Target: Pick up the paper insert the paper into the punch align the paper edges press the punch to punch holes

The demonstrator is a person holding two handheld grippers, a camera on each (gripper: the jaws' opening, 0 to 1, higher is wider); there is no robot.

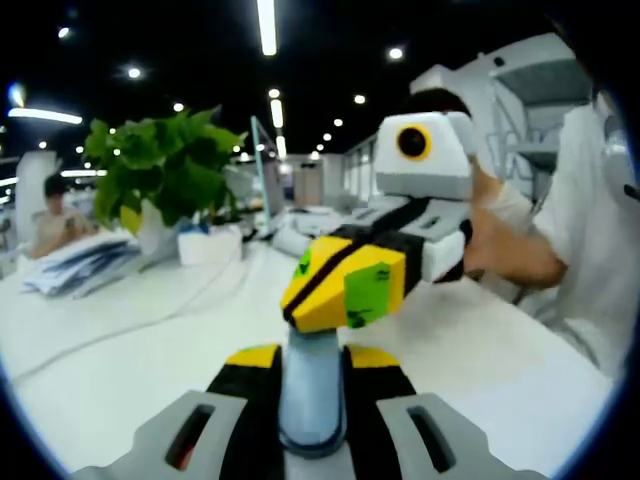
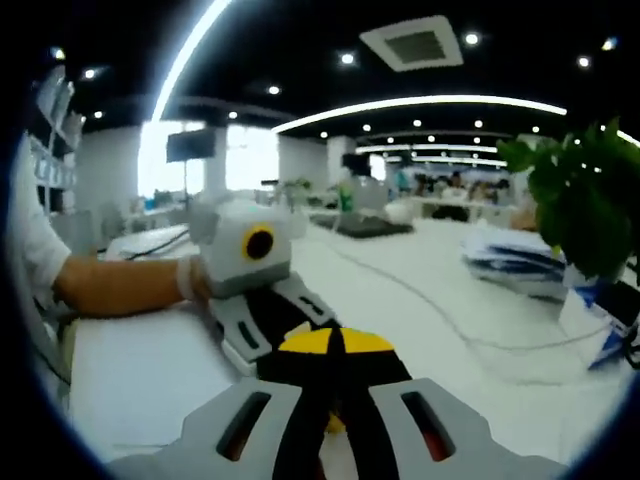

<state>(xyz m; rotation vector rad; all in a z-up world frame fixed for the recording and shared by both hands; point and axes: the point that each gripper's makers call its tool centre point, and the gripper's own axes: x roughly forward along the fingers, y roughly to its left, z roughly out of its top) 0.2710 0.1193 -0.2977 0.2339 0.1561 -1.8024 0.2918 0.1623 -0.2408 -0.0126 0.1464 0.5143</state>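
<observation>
In the left gripper view my left gripper (image 1: 312, 356) has its black-and-yellow jaws closed on the sides of a pale blue-grey object (image 1: 311, 395) that stands between them; I cannot tell what it is. My right gripper (image 1: 345, 285) comes in from the right, shut, with its yellow tips right above that object's top end. In the right gripper view my right gripper (image 2: 335, 345) is shut, its yellow tips pressed together. The left gripper (image 2: 262, 312) lies just beyond them, held by a hand. Both hover over the white table (image 1: 130, 370).
A stack of papers (image 1: 80, 265) (image 2: 520, 262) lies far off on the table beside a potted green plant (image 1: 165, 175) (image 2: 590, 200). A cable (image 2: 440, 320) runs across the table. A person in white (image 1: 590, 230) stands at the right edge, and another person sits at the far left.
</observation>
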